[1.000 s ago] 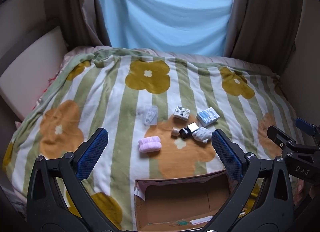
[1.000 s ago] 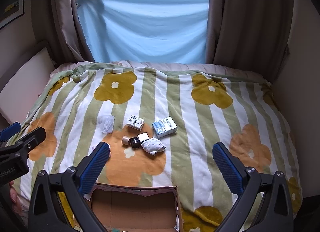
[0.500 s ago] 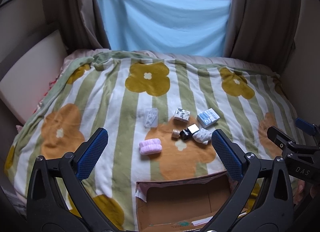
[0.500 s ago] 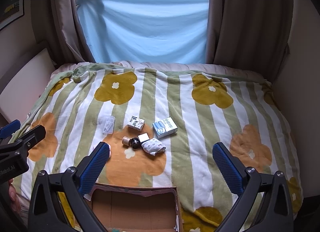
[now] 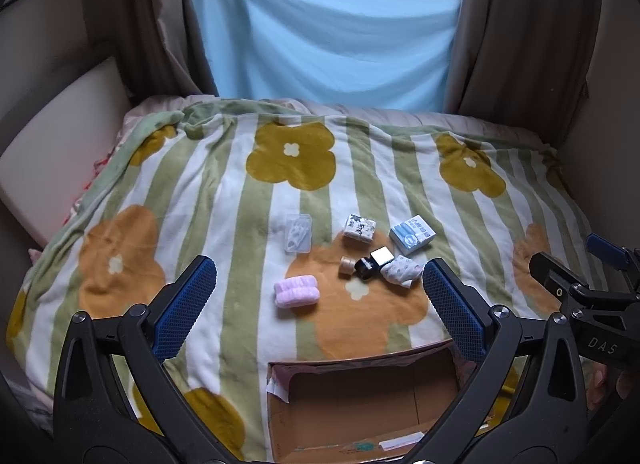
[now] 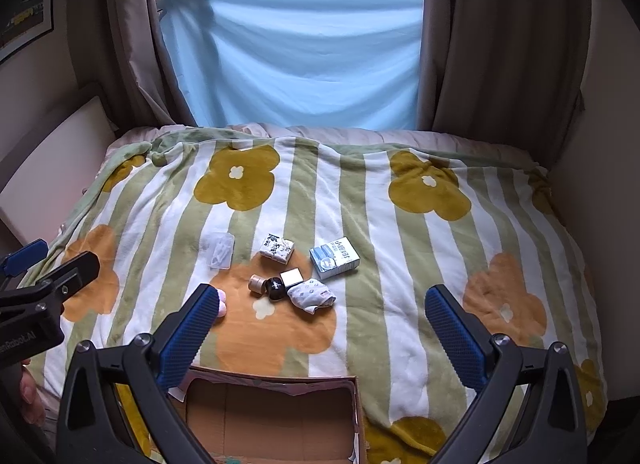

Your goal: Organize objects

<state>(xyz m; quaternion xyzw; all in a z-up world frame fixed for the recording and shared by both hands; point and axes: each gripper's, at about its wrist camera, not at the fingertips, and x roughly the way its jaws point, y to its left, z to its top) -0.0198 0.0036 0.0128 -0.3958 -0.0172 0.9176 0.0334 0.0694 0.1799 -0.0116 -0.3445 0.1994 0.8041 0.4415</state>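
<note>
Peeking behind tongs (image 6: 320, 318): pink roll (image 6: 221, 306).

"DAS" is printed in pale letters on the black body of the right tongs (image 5: 600, 306), seen at the right edge of the left wrist view. "Robot.AI", its start cut off, is read on the left tongs (image 6: 30, 314). Print on the blue-and-white box (image 6: 334, 257) beyond the tongs cannot be read.
</note>
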